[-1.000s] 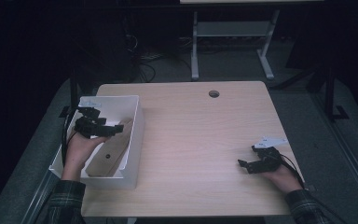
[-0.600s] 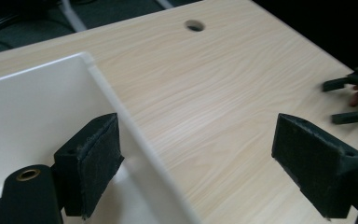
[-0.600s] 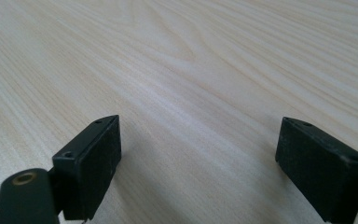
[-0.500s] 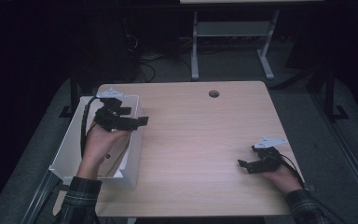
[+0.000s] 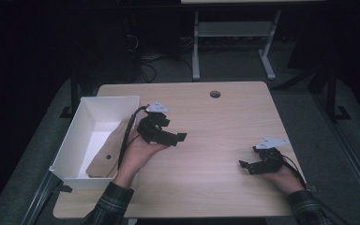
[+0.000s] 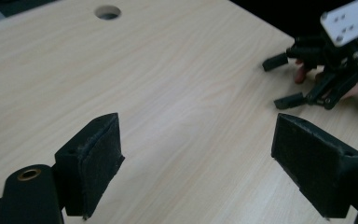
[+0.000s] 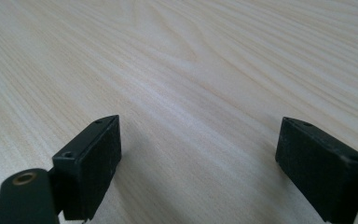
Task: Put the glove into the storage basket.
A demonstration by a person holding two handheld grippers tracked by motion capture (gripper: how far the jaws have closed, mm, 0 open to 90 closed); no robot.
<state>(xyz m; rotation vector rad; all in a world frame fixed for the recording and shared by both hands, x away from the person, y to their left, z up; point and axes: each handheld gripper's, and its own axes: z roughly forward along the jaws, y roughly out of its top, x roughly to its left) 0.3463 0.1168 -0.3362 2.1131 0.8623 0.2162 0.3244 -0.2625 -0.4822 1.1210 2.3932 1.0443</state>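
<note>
My left gripper (image 5: pixel 176 139) hangs open over the wooden table (image 5: pixel 215 140), just right of a white bin (image 5: pixel 75 136), with nothing between its pads (image 6: pixel 93 163). In the bin lies a flat tan piece (image 5: pixel 105 157) with a small hole. My right gripper (image 5: pixel 244 166) rests open near the table's right front edge, its pads (image 7: pixel 91 158) wide apart over bare wood. In the left gripper view the right gripper (image 6: pixel 284 79) shows at the upper right, held by a hand.
A round cable hole (image 5: pixel 214 94) sits near the table's far edge. Beyond the table stand a white metal frame (image 5: pixel 234 42) and cables on a dark floor.
My left gripper has lifted out of the white bin and moved right, over the table. The right gripper has stayed put.
</note>
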